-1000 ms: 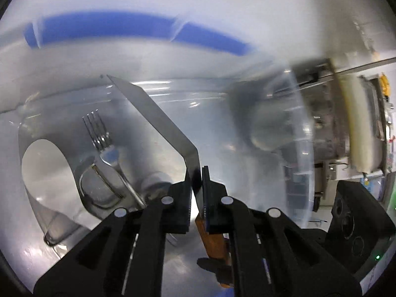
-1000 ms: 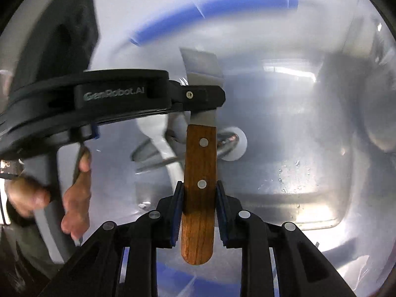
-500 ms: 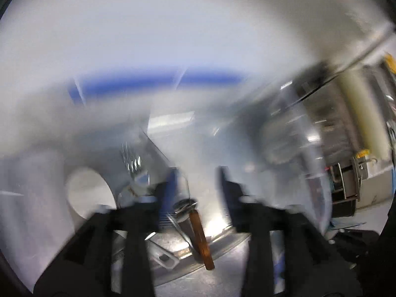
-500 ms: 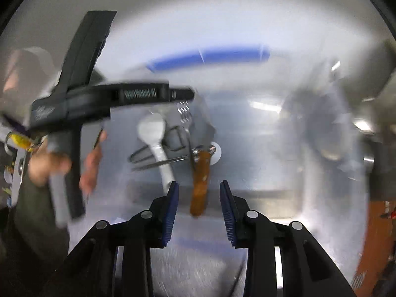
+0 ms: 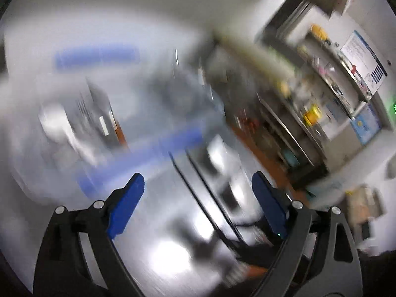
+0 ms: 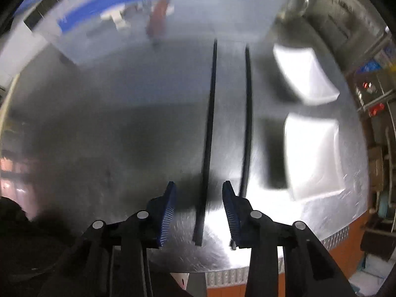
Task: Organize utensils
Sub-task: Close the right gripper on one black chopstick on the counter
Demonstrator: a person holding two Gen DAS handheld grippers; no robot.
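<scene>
Two black chopsticks point(image 6: 210, 128) lie side by side on the steel table point(image 6: 111, 123), running away from me; they also show in the blurred left wrist view point(image 5: 198, 188). My right gripper point(image 6: 199, 200) is open and empty, its jaws on either side of the near end of the left chopstick. My left gripper point(image 5: 198, 193) is wide open and empty above the table. The clear bin with blue trim point(image 6: 153, 14) holds the wood-handled cleaver point(image 6: 158, 19) and a white spoon point(image 6: 116, 17); it also shows in the left wrist view point(image 5: 99, 104).
Bright light reflections point(image 6: 311, 148) lie on the table right of the chopsticks. The table's front edge point(image 6: 222, 272) is just below my right gripper. Shelves with kitchen items point(image 5: 309, 94) stand beyond the table on the right.
Both grippers let go of the cleaver, which now lies in the bin. Both pulled back from the bin and swung over the table, to the chopsticks. The left jaws opened wider.
</scene>
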